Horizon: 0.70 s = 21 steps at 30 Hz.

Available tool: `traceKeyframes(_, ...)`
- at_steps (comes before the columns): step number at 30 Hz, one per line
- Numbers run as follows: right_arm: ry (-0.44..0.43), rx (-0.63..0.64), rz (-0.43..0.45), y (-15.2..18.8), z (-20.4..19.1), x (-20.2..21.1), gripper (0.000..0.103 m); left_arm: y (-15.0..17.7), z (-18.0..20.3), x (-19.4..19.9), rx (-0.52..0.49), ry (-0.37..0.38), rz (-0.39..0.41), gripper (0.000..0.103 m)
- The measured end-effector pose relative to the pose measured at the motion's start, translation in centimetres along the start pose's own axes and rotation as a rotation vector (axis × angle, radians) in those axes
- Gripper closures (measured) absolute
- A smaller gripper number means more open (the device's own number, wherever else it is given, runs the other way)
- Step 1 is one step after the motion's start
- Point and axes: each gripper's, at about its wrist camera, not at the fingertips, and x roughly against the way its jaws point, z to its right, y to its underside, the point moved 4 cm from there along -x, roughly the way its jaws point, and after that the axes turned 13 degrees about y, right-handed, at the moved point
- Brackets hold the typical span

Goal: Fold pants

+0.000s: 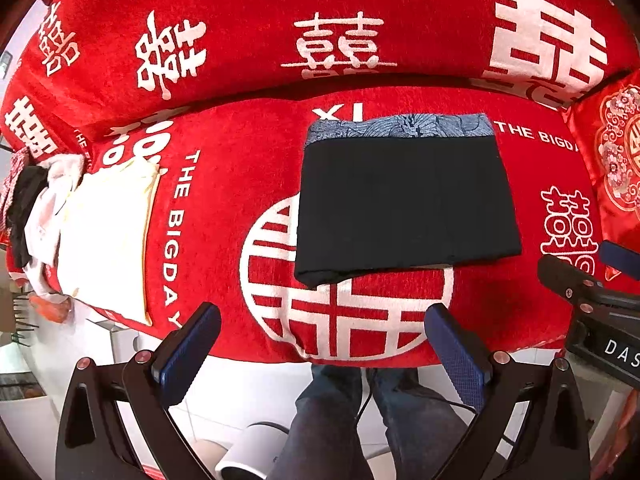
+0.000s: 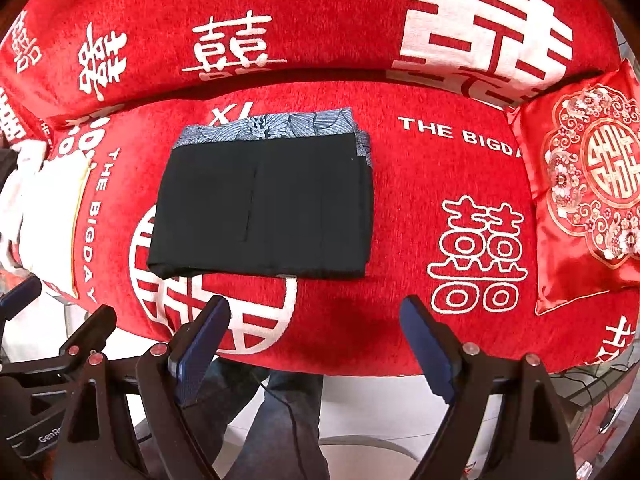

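Note:
The black pants lie folded in a flat rectangle on the red sofa seat, with a blue patterned lining band along their far edge. They also show in the right wrist view. My left gripper is open and empty, held back over the seat's front edge, short of the pants. My right gripper is open and empty too, near the front edge, apart from the pants. The right gripper's body shows at the right of the left wrist view.
A pile of folded white and cream clothes lies on the seat to the left. A red embroidered cushion sits at the right end. The sofa back rises behind. The person's legs stand on the white floor below.

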Motion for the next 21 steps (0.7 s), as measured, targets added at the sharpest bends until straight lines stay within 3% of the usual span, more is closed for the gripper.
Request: traceKeyframes(21, -0.004, 0.006, 0.004, -0.10, -0.46, 0.26, 0.014, -0.11, 0.16, 0.36, 0.005, 0.009, 0.008, 0.001)
